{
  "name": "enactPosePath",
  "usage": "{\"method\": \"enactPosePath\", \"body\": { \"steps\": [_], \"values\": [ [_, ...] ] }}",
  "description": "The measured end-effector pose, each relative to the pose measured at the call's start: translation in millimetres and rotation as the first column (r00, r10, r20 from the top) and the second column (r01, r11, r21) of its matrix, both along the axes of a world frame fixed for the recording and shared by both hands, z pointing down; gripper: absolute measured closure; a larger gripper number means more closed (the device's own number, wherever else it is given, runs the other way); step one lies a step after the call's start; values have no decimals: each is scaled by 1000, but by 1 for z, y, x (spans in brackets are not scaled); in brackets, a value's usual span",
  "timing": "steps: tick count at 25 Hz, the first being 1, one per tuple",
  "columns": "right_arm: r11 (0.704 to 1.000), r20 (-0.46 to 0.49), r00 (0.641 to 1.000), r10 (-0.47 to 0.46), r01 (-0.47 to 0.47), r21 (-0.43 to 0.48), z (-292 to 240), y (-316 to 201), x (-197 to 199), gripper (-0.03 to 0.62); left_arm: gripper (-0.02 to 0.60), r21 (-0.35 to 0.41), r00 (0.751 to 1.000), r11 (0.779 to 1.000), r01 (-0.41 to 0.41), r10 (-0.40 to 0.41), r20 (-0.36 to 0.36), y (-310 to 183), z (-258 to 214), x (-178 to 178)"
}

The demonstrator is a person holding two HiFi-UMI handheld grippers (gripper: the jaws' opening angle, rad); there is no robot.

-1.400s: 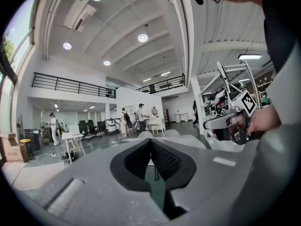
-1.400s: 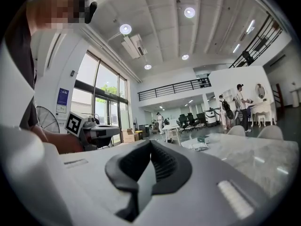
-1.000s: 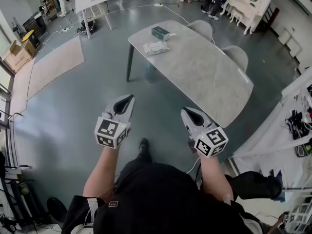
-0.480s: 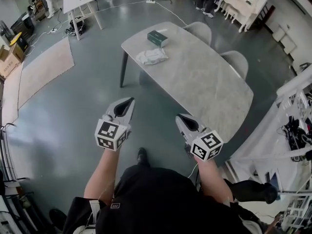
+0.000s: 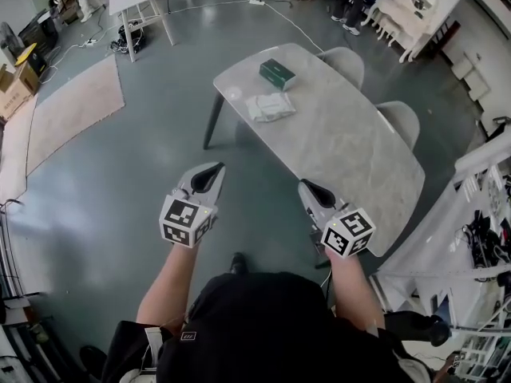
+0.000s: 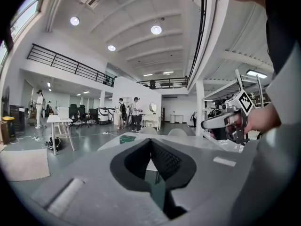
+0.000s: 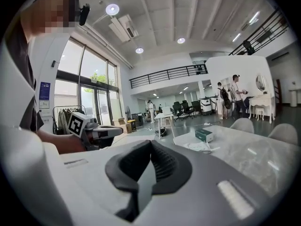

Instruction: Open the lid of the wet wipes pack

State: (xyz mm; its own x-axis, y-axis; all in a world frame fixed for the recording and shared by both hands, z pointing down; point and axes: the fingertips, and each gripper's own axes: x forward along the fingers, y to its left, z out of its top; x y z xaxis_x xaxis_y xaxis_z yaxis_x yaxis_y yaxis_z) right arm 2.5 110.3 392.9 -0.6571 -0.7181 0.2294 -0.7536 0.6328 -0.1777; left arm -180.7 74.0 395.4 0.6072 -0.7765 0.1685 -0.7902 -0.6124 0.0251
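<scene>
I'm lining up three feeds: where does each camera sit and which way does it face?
Head view: on the person's head, facing steeply down at the table; shows both arms, left tongs, right tongs.
Left gripper view: on the left tongs, facing the table; shows its shut jaws.
Right gripper view: on the right tongs, facing likewise; shut jaws.
All share the green box.
</scene>
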Motion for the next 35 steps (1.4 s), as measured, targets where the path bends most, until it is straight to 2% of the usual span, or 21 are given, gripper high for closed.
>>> {"method": "enactPosePath", "body": {
  "steps": [8, 20, 24, 30, 35],
  "values": [
    [1000, -8, 1000, -5, 5, -25, 2, -30, -25, 591, 572, -10, 998, 999, 45, -45, -39, -27, 0, -41],
    [997, 7, 998, -67, 67, -50, 17, -96, -31, 591, 572, -58, 993, 994, 95, -99, -71, -76, 11, -44],
    [996, 29, 997, -69, 71, -57, 29, -139, -14, 591, 572, -86, 993, 991, 101, -105, -51, -116, 23, -26],
    [994, 60, 996, -59, 64, -88, 44, -214, 27, 591, 572, -116, 998, 991, 64, -64, 5, -188, 29, 27],
    [989, 67, 993, -93, 100, -112, 60, -267, 48, 591, 572, -134, 997, 989, 57, -50, 57, -242, 31, 64]
  ]
}}
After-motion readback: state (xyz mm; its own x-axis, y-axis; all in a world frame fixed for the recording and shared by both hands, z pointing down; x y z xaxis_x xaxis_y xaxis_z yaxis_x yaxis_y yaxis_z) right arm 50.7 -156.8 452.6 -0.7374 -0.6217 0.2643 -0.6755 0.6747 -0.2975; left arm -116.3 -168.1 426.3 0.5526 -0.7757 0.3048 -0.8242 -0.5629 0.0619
